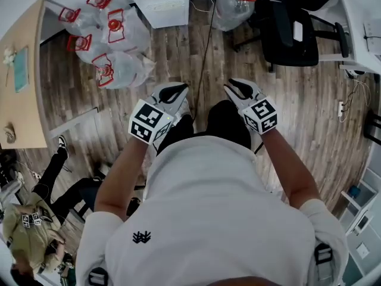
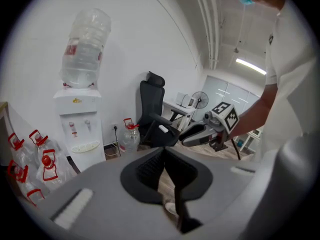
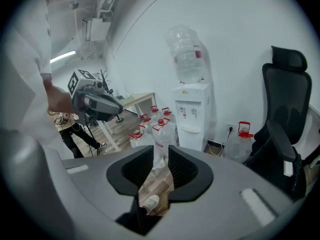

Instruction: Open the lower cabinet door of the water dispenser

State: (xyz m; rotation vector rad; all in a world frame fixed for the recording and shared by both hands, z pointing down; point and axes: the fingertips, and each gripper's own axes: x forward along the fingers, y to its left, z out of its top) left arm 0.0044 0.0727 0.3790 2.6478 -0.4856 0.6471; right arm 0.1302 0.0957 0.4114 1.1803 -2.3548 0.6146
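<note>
The white water dispenser stands against the far wall with an upturned clear bottle on top. Its lower front panel looks flush and closed. Both grippers hang in the air over the wooden floor, well short of the dispenser. My left gripper has its fingertips touching and holds nothing; it also shows from its own camera. My right gripper stands a little open with only floor in its gap.
Several clear water bottles with red caps crowd the floor left of the dispenser. A black office chair and one more bottle stand to its right. A wooden table lies at the left, another person behind.
</note>
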